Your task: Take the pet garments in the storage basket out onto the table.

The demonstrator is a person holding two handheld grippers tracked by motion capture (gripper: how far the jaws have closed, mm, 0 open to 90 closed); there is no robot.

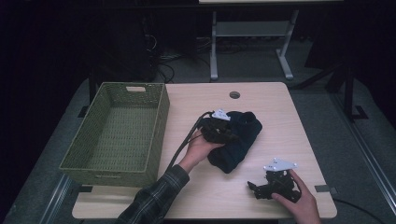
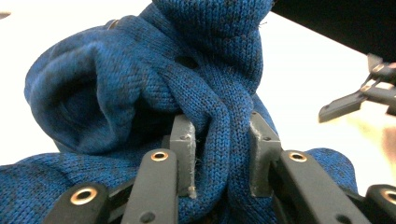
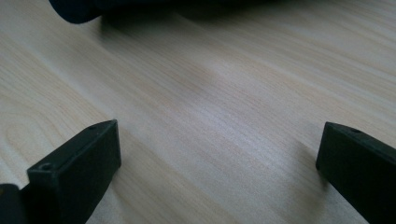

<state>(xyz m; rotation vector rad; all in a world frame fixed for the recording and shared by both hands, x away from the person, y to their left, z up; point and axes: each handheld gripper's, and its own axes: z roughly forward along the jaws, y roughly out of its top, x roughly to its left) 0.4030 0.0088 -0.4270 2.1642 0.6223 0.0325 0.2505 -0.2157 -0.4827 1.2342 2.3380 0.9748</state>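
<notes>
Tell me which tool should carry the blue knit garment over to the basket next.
Left. The left tool already pinches a fold of the blue knit garment and sits nearer the green basket. The right tool rests open on the table.

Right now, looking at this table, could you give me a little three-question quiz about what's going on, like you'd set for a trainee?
1. True or false: the left claw grips a fold of the blue knitted garment.
2. Which describes the right claw? A) open above bare wood B) clamped on cloth C) inside the basket.
3. What lies inside the green woven basket?

Key: 1 true. 2 A. 3 nothing; its floor is bare.
</notes>
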